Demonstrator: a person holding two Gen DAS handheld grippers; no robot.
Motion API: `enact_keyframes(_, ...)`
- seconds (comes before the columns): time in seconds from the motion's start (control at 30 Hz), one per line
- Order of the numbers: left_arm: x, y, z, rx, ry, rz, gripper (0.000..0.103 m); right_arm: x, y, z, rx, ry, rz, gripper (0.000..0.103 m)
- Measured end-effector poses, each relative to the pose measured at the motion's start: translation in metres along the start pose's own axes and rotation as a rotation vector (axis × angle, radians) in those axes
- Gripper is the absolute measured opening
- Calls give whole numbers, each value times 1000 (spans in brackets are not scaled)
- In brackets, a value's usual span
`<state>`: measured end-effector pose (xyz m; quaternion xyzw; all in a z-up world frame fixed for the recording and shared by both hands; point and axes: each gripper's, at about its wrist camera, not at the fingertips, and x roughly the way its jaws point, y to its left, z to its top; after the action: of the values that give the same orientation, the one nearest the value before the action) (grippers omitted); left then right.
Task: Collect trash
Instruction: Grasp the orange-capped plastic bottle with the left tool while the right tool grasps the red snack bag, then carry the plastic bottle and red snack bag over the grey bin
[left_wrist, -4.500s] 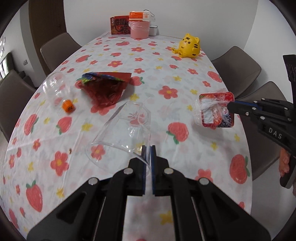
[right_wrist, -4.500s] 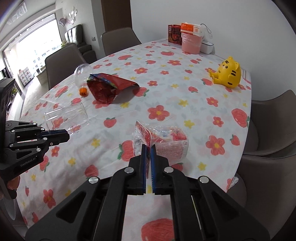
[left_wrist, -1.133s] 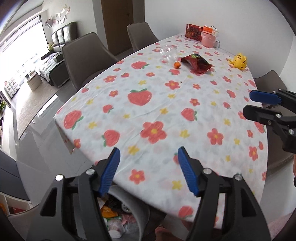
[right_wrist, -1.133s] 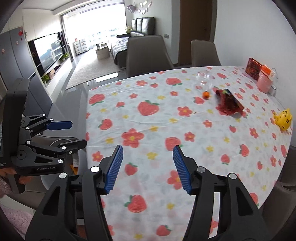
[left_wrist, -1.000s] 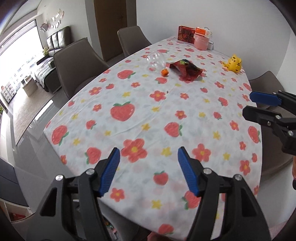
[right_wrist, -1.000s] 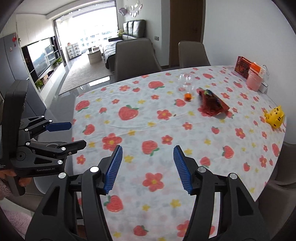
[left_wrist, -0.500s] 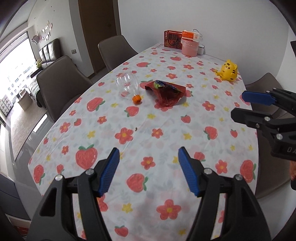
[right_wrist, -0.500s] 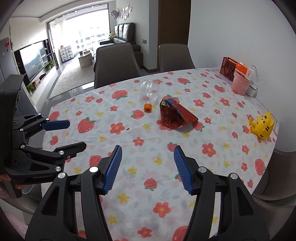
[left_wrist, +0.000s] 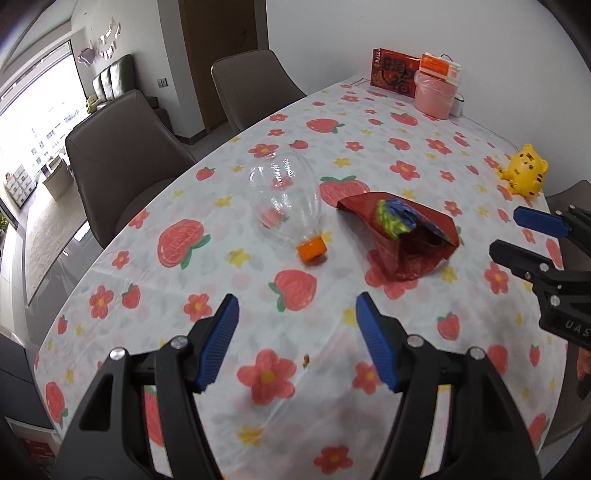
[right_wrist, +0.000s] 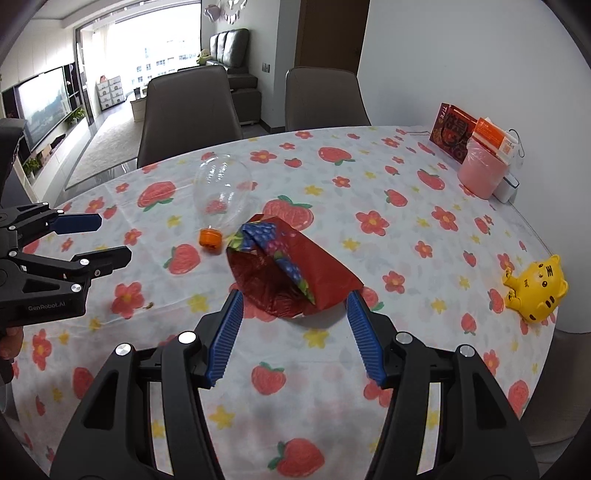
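- The left gripper (left_wrist: 297, 339) hangs over the near part of the tabletop (left_wrist: 369, 158), its blue pads spread apart with nothing between them.
- The right gripper (right_wrist: 293, 334) also hangs above the tabletop with jaws apart and empty; in its own view the pads frame the near edge of the wrapper.
- Each gripper shows in the other's view: the right one at the right edge of the left view, the left one at the left edge of the right view, with part of a hand (right_wrist: 11, 341) below it.
- A clear plastic bottle (left_wrist: 286, 199) lies on its side beyond the left gripper, its orange cap (left_wrist: 312, 250) pointing toward the near edge.
- A crumpled red wrapper (right_wrist: 291, 273) with a blue and yellow printed fold lies just right of the bottle, near the cap but apart from it.
- The cloth on the tabletop is white, printed with strawberries and flowers.
- A yellow tiger toy (right_wrist: 535, 286) sits far right, near the edge.
- At the far end stand a pink tub (left_wrist: 436, 94), an orange pack (left_wrist: 441, 68) on top of it and a red box (left_wrist: 393, 72) behind.
- Brown chairs (left_wrist: 122, 147) line the left side.
- A sofa (right_wrist: 231, 46) and bright window lie beyond.
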<state>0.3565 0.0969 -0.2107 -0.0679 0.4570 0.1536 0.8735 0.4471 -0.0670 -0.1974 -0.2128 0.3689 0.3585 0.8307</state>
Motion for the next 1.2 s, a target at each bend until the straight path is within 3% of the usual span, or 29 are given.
enact_keyframes(0.23,72,-4,21,-39,46,6,66,61,-7,8,-73,28,-21,56)
enact_keyframes(0.5,120,-4,32,-125,72,50,66,95,-7,11,-122,27,0,55)
enact_keyframes(0.63,129,-1,37,-178,65,81,65,100,-3,12,-138,13,5,40)
enact_keyframes(0.7,130,3,38,-206,62,73,55,101,-1,12,-144,11,20,24)
enact_keyframes(0.77,133,7,36,-225,77,55,36,100,2,11,-156,7,20,21)
enact_keyframes(0.8,132,8,36,-225,72,62,33,99,3,11,-162,6,22,20)
enact_keyframes(1.2,97,15,23,-201,36,34,32,72,9,10,-130,-10,54,10)
